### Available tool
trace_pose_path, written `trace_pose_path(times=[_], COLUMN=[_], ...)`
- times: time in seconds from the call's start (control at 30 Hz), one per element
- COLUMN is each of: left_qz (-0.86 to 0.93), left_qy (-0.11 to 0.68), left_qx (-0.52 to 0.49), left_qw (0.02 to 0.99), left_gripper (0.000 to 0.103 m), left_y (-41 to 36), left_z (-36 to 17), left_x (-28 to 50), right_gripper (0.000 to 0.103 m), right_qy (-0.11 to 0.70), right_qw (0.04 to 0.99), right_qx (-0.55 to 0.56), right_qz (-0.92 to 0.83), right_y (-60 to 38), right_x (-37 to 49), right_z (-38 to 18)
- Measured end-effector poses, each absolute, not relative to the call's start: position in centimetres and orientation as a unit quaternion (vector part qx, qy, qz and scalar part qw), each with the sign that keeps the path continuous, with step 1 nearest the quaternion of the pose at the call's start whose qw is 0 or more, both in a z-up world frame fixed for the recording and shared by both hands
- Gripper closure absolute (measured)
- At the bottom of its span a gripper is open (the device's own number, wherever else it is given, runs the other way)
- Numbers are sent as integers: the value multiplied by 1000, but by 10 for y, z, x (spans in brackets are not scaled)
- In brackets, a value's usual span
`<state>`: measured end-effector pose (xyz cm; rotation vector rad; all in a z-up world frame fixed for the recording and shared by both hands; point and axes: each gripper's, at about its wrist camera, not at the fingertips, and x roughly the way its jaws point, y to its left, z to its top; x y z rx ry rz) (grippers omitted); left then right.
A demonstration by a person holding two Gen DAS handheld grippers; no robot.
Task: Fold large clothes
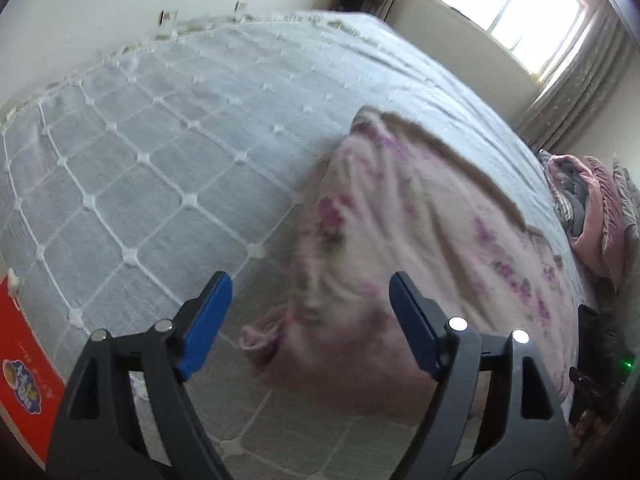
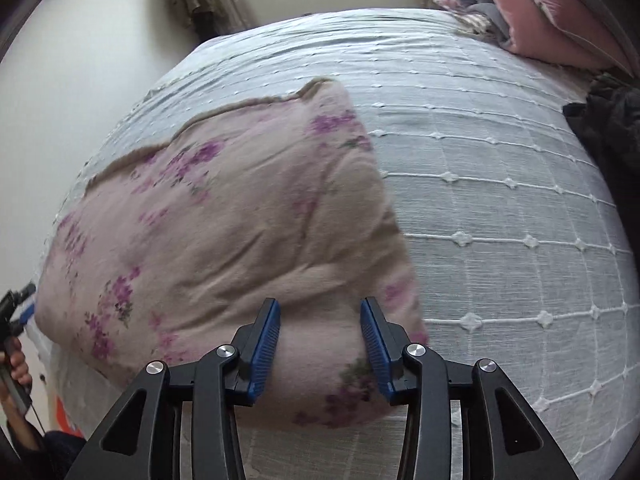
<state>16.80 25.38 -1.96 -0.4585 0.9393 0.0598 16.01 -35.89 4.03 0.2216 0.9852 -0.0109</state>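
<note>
Now floral garment (image 2: pixel 224 232) lies btwn right gripper (image 2: pixel 320 344) fingers (parted); left gripper (image 1: pixel 310 320) wide, empty.

1 floral garment (image 2: pixel 224 232) on 1 bed (image 2: pixel 500 208); 2 grippers, left (image 1: pixel 310 322) and right (image 2: pixel 320 344), each with 2 blue fingers (image 1: pixel 206 322); 1 window (image 1: pixel 512 16); 1 pile of bedding (image 2: pixel 532 12); 1 red box (image 1: pixel 24 360).

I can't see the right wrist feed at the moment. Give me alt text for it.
The right gripper is open, its blue fingers either side of the near edge of a pink flowered garment lying folded on a pale grey bedspread. A pile of pink and grey bedding sits at the bed's far right corner.
</note>
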Motion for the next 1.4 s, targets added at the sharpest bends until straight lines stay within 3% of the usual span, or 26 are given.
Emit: trace_pose_path(times=[0.1, 0.47, 0.7, 0.9, 1.17, 1.33, 1.4], left_qz=[-17, -73, -66, -46, -9, 9, 12], left_qy=[478, 499, 485, 471, 446, 420, 414], left_qx=[-263, -408, -434, -430, -439, -437, -431], left_qw=[838, 761, 757, 769, 780, 796, 802], left_gripper=[22, 21, 21, 16, 16, 34, 34], left_y=[260, 272, 253, 242, 233, 232, 230], left_z=[-38, -64, -72, -73, -79, -70, -67], left_x=[169, 141, 139, 151, 168, 163, 163], right_gripper=[23, 22, 21, 18, 17, 34, 38], right_qy=[468, 477, 451, 423, 395, 390, 386], right_qw=[874, 783, 733, 744, 759, 771, 773], right_qx=[130, 399, 508, 516, 516, 503, 504], right_qz=[-17, 4, 18, -2, -16, -20, -18], right_y=[-367, -423, -423, -409, -384, -380, -378], right_x=[153, 117, 114, 115, 131, 143, 146], right_z=[41, -5, -34, -33, -33, -33, -32])
